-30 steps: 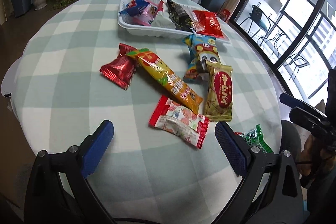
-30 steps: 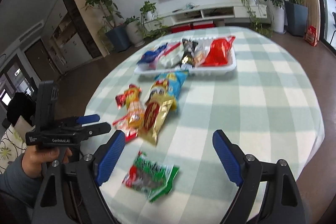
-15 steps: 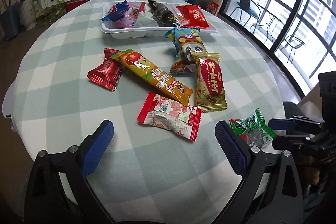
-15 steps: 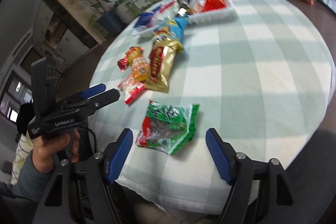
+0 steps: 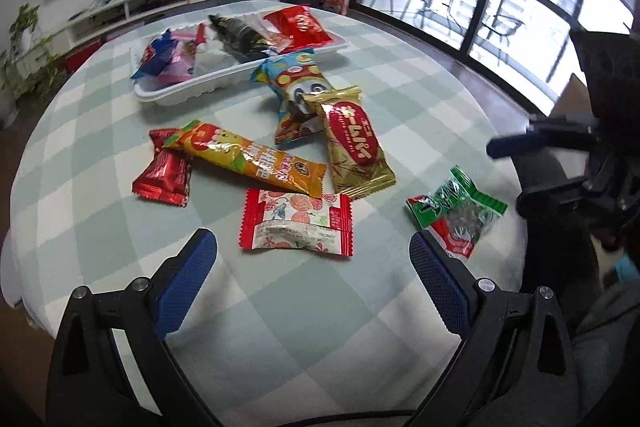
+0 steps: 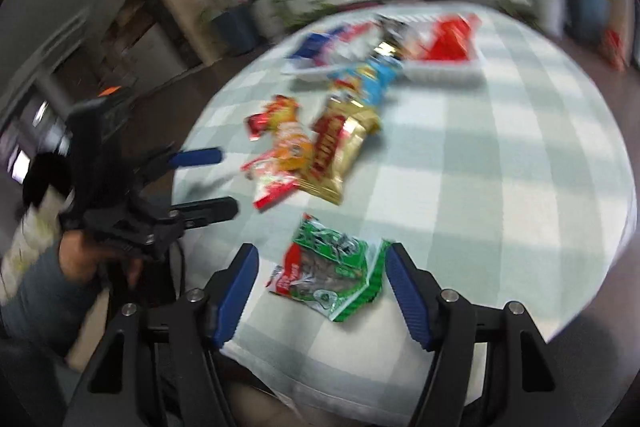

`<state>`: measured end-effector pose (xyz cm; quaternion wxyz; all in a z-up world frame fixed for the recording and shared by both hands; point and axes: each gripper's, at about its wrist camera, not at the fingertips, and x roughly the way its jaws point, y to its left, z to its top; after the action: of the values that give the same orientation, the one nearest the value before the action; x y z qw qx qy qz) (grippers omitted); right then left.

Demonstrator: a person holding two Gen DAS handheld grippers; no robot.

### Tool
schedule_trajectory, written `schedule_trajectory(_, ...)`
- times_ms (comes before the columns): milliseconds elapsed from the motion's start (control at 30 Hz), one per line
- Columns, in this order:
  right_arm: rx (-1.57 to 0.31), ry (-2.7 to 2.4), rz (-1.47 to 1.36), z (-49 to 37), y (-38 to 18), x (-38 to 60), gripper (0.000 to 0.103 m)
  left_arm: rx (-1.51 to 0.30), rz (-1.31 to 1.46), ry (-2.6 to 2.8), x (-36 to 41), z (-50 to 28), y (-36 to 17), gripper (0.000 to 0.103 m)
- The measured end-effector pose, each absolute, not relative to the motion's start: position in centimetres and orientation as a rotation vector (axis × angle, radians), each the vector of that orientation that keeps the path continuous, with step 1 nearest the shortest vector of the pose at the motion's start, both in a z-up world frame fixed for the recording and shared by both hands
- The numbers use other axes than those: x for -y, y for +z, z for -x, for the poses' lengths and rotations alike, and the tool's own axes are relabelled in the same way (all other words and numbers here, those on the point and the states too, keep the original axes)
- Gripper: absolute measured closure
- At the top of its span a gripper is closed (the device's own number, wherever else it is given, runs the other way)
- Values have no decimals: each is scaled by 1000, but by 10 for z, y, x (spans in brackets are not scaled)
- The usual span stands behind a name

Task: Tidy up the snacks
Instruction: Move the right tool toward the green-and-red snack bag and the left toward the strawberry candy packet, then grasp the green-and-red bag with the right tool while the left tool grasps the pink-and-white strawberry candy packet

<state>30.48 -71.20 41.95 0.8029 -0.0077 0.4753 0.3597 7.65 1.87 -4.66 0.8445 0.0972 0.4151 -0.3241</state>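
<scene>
Blur smears most of the right wrist view, so wrapper print and the far end of the table [image 6: 500, 155] are hard to read there. Even so, the right gripper [image 6: 318, 281] plainly stands wide open, its blue pads on either side of the green snack packet [image 6: 330, 277] near the table's edge; whether a pad touches the wrapper cannot be told.

From the left wrist view the left gripper [image 5: 312, 273] is also spread wide and grips nothing, with the red-and-white packet [image 5: 296, 225] lying just ahead of it. Beyond that lie an orange bar [image 5: 248, 157], a small red packet [image 5: 164, 175] partly tucked under the bar's end, and a gold packet [image 5: 354, 143] overlapping a blue one [image 5: 294, 89]. A white tray [image 5: 188, 93] at the far side holds several snacks piled together, individually hard to make out.
</scene>
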Motion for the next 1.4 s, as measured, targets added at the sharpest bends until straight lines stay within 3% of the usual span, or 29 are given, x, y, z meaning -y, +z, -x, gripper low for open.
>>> schedule_trajectory(133, -946, 910, 315, -291, 424, 691, 26, -803, -411, -795, -5, -71, -44, 5)
schedule_trajectory(267, -951, 997, 422, -291, 411, 681, 26, -772, -597, -817, 9, -76, -50, 5)
schedule_trajectory(433, -988, 1017, 426, -305, 398, 676, 26, -916, -621, -820, 14, -95, -72, 5)
schedule_trajectory(633, -1047, 1039, 410, -312, 386, 673, 26, -871, -559, -896, 8, -99, -69, 5)
schedule_trajectory(933, -1073, 1054, 436, -308, 375, 669, 26, -946, -572, -947, 16, -120, -79, 5)
schedule_trajectory(1133, -1072, 1045, 436, -313, 376, 670, 28, -941, -568, -990, 17, -115, -79, 19)
schedule_trajectory(1267, -1081, 1054, 441, -313, 374, 667, 32, -940, -545, -1001, 15, -111, -76, 35)
schedule_trajectory(1400, -1085, 1067, 431, -312, 373, 667, 36, -936, -541, -986, 15, -104, -75, 38)
